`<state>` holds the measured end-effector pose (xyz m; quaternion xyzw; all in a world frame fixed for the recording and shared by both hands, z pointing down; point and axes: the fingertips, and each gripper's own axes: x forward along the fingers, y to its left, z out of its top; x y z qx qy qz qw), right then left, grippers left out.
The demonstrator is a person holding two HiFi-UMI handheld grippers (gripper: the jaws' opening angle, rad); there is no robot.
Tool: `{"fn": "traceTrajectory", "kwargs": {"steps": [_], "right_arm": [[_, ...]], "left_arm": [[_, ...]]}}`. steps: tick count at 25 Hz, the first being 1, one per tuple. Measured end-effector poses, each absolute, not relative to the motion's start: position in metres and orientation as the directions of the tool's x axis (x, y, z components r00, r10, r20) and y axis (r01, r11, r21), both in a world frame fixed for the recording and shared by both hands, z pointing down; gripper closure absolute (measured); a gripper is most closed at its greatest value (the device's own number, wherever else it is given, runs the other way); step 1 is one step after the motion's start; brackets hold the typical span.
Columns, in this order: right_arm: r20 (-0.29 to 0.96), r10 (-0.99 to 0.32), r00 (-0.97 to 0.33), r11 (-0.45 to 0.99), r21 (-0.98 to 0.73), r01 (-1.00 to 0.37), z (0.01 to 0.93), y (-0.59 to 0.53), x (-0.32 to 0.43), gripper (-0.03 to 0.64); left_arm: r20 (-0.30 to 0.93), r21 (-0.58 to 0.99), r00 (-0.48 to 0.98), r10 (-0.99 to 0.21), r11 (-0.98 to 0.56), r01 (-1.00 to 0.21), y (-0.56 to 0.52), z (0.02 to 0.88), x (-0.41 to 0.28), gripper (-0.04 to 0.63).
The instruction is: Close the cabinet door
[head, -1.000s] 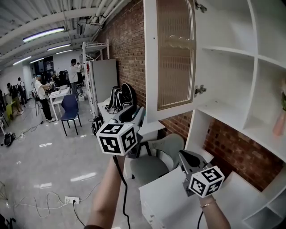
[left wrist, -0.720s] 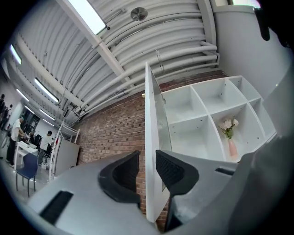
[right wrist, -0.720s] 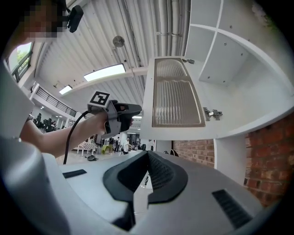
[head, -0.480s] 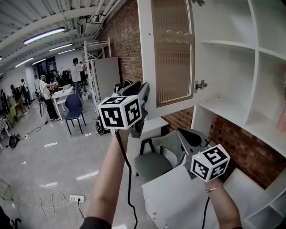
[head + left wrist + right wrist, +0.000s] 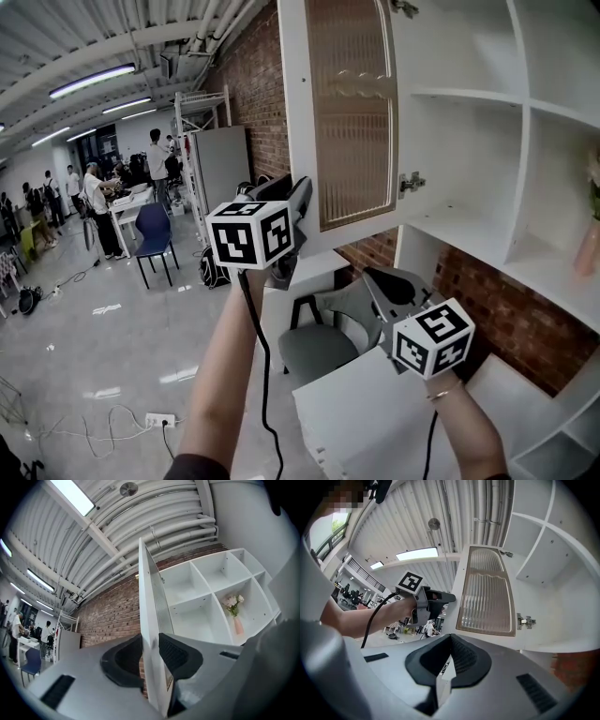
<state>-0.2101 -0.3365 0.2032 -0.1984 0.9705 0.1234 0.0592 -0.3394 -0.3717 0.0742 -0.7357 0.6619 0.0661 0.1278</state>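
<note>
The white cabinet door (image 5: 352,112) with a ribbed glass panel stands swung out from the white shelf cabinet (image 5: 469,103). My left gripper (image 5: 298,195) is at the door's free lower edge. In the left gripper view the door (image 5: 149,611) runs edge-on between the jaws, and my left gripper (image 5: 150,651) is shut on it, both pads against the frame. My right gripper (image 5: 389,277) hangs lower, below the cabinet's bottom shelf, and touches nothing. In the right gripper view its tips (image 5: 450,639) meet, with the door (image 5: 485,597) and the left gripper (image 5: 440,597) ahead.
A hinge (image 5: 408,183) joins the door to the cabinet side. A pink vase with flowers (image 5: 236,620) stands in a right compartment. Below are a grey chair (image 5: 323,337) and a white desk (image 5: 366,412). The brick wall (image 5: 253,84) runs back on the left, with people at tables far off.
Both grippers have risen. The left one went up and forward from below the door to its lower edge; the right one climbed a little under the cabinet.
</note>
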Motion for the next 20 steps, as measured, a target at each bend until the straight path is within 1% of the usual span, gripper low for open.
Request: {"fn": "traceTrajectory", "kwargs": {"steps": [7,14,20], "right_arm": [[-0.184,-0.416,-0.891,0.876,0.184,-0.447,0.201,-0.344,-0.182,0.617],[-0.19,-0.454,-0.871,0.855,0.182,-0.485,0.201,-0.339,-0.158,0.617],[-0.174,-0.5,-0.848,0.831,0.177,-0.527,0.205,-0.339,-0.136,0.617]], "left_arm": [[-0.289,-0.106,0.181,-0.94,-0.157,-0.982,-0.353,0.072,-0.307,0.499],[-0.316,-0.121,0.175,-0.933,-0.143,-0.982,-0.337,0.072,-0.272,0.499],[-0.32,-0.114,0.227,-0.92,-0.201,-0.973,-0.334,0.07,-0.246,0.499]]}}
